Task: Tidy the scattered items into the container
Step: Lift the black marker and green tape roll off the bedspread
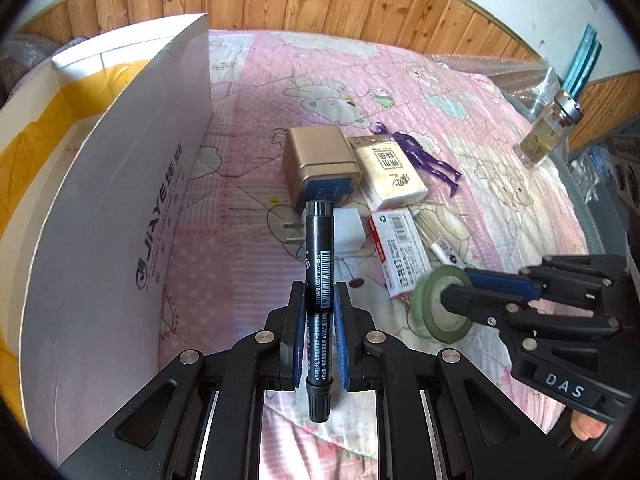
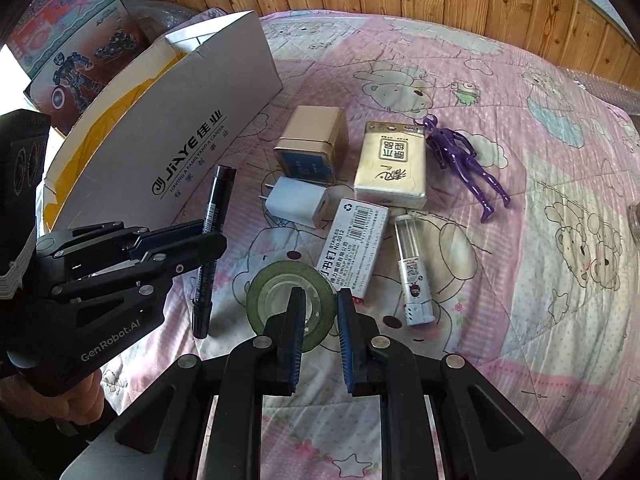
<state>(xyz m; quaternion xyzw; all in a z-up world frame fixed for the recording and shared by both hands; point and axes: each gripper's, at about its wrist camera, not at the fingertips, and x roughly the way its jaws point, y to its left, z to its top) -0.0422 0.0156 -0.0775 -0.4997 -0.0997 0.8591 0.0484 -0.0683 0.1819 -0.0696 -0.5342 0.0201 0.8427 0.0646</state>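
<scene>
**Open box to the left, clutter mid-quilt**

The way left is bounded by the upright white flap (image 2: 192, 120) of the cardboard box (image 1: 48, 128), whose yellow-lined inside lies open from above. Mid-quilt (image 2: 520, 280) is crowded by the gold tin (image 2: 314, 142), tissue pack (image 2: 390, 164), charger (image 2: 298, 202) and staples box (image 2: 354, 244). Bare quilt is left near the grippers and far behind the clutter.

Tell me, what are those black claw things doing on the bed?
A person is tidying up with them. The left hand-held gripper is shut on a black marker, and the right hand-held gripper pinches a roll of green tape by its wall. The open cardboard box stands to the left. A gold box, a white charger, a staples box and a purple figure lie on the quilt.
</scene>
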